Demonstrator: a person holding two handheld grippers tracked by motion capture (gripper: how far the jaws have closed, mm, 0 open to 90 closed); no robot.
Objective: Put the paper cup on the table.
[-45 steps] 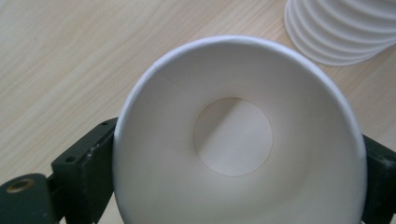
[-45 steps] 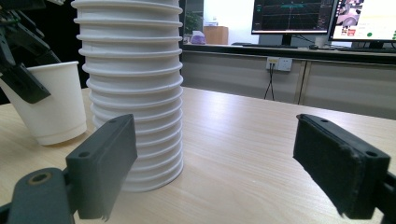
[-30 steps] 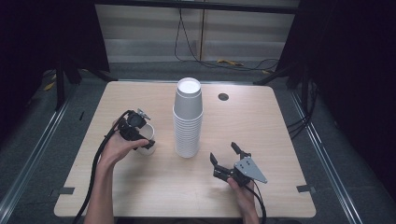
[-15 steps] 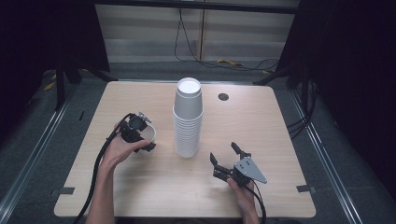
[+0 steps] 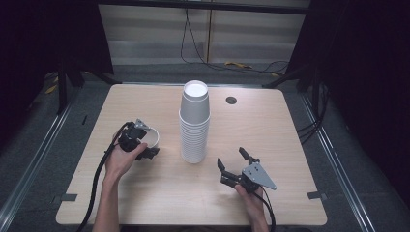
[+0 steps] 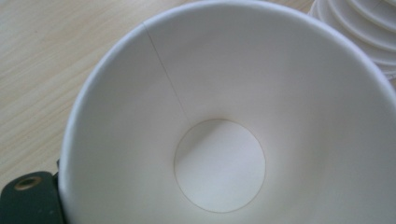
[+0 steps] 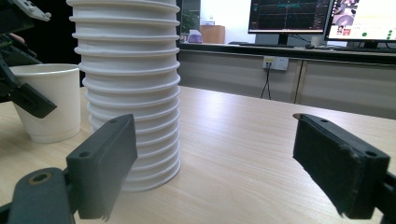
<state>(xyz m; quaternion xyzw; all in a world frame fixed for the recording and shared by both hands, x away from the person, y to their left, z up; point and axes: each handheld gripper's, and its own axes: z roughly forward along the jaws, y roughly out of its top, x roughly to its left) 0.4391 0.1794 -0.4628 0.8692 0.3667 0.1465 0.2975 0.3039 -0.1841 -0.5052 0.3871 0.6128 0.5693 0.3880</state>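
A single white paper cup [image 5: 152, 137] stands upright left of a tall stack of upturned white cups [image 5: 194, 125]. My left gripper [image 5: 140, 145] points down at the cup's near-left rim, and its jaws have just been closing. In the left gripper view I look into the cup [image 6: 219, 172]; one black jaw lies against the outside of its wall, the other is hidden. The right gripper view shows the cup [image 7: 51, 102], the stack [image 7: 128, 93], and my right gripper [image 7: 215, 158] wide open, low over the table, with nothing between its fingers. It is right of the stack [image 5: 231, 157].
The light wooden table [image 5: 270, 125] has a round cable hole [image 5: 231, 100] behind the stack. Black cables trail from both grippers toward the near edge. Beyond the far edge are cabinets and lit monitors [image 7: 289, 16].
My left gripper has sunk a little and drawn closer against the single cup's near side. The cup, the stack and my right gripper have stayed in place.
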